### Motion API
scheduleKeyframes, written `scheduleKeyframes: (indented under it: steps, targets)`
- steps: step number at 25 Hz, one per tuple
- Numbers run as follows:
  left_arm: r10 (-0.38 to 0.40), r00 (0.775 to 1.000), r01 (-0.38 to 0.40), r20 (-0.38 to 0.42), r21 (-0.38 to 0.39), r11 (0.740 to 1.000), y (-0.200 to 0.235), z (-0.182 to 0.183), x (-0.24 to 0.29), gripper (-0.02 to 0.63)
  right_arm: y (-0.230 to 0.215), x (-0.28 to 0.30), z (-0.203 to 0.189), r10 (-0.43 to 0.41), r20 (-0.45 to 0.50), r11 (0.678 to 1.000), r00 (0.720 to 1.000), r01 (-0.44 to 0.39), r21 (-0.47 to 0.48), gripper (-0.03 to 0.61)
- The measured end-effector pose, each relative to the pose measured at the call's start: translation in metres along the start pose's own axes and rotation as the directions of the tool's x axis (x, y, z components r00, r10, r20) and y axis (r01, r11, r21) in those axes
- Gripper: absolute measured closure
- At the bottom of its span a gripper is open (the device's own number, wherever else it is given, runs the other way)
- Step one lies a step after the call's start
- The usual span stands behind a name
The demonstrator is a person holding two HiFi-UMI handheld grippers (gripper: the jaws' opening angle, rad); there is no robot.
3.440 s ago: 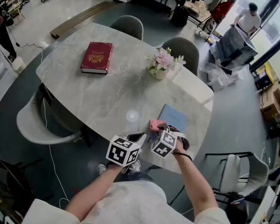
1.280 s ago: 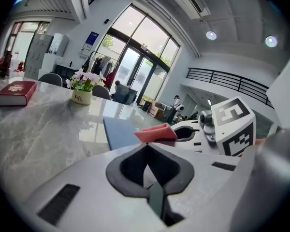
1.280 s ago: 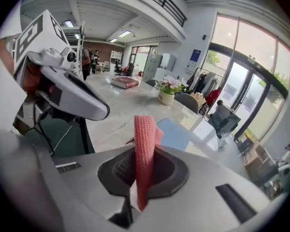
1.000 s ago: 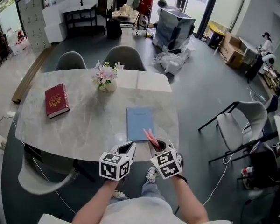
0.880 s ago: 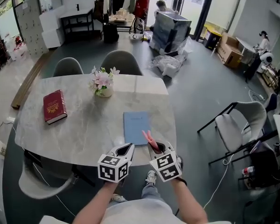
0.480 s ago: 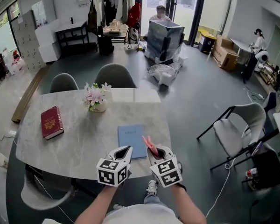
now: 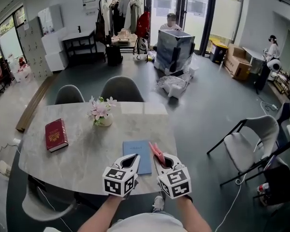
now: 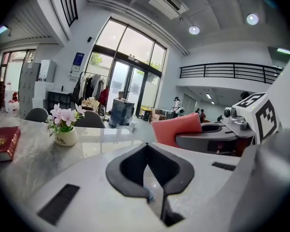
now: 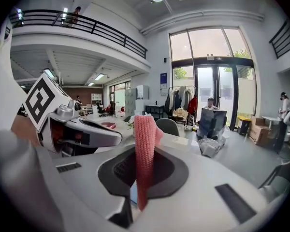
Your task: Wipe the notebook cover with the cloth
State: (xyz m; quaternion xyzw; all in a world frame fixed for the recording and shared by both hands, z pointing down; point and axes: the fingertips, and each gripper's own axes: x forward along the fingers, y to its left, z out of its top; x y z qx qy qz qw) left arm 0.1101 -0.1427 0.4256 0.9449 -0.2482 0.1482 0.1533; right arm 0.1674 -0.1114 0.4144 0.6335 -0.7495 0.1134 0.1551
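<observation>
Gripping the pink cloth (image 9: 145, 139), the right gripper (image 9: 141, 178) has its jaws closed on the lower part of the fabric, and the rest stands up above them as a narrow knitted strip. In the head view that cloth (image 7: 157, 150) pokes out past the right gripper (image 7: 158, 156) at the right edge of the blue notebook (image 7: 139, 151). The notebook lies flat on the near side of the grey table (image 7: 82, 153); whether cloth and cover touch cannot be told.

The left gripper (image 8: 146, 149) has its jaws pressed together with nothing between them. From the head view the left gripper (image 7: 134, 158) sits over the near left part of the notebook, just beside the right one.

A red book (image 7: 56, 135) lies well apart at the left of the table. A small vase of pink flowers (image 7: 101, 114) stands toward the far side, between the book and the notebook. Two grey chairs (image 7: 121, 88) are at the table's far edge.
</observation>
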Motion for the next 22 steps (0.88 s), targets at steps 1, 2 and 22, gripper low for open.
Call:
scheduleKeyframes:
  steps: [1,2,22]
  targets:
    - [0.002,1.0,-0.002,-0.001,0.0,1.0,0.0,0.001,0.001,0.607,0.0,0.001,0.001,0.005,0.003,1.0,1.0,-0.005,0.003,0.563]
    - [0.003,1.0,-0.003,-0.002,0.0,1.0,0.001,0.002,0.002,0.607,-0.001,0.003,0.002,0.01,0.005,1.0,1.0,-0.01,0.006,0.563]
    - [0.035,0.999,-0.035,-0.004,-0.025,0.999,0.002,0.006,0.027,0.607,-0.009,0.024,0.007,0.098,0.005,0.994,0.995,-0.097,-0.052,0.563]
